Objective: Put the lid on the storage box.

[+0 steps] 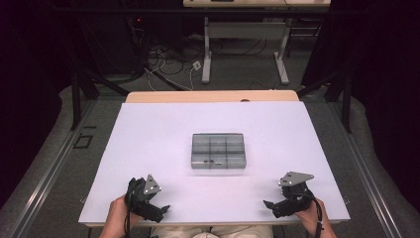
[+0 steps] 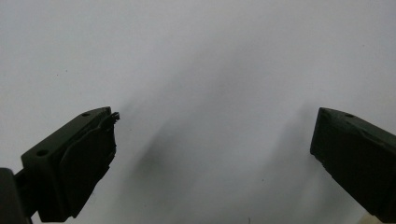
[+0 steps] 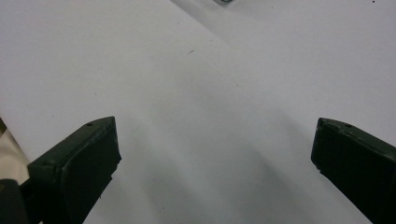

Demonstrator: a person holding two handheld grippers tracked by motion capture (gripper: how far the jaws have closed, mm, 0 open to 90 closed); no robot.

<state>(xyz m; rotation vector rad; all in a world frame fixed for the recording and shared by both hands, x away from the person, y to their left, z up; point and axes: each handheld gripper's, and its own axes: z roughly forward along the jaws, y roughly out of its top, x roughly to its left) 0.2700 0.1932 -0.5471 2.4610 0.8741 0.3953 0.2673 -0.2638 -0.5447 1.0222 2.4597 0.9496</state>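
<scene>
No legible text, label, brand, number or sign on anything here.

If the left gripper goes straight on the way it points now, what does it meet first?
Most likely the white table top: the open left gripper looks down at bare surface, with nothing between its jaws. The compartment box lies farther off, probably outside that line.

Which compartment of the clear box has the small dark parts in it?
The front-left compartment of the clear box, nearest the person and on the left claw's side. Small dark bits lie there; the other compartments look empty.
</scene>
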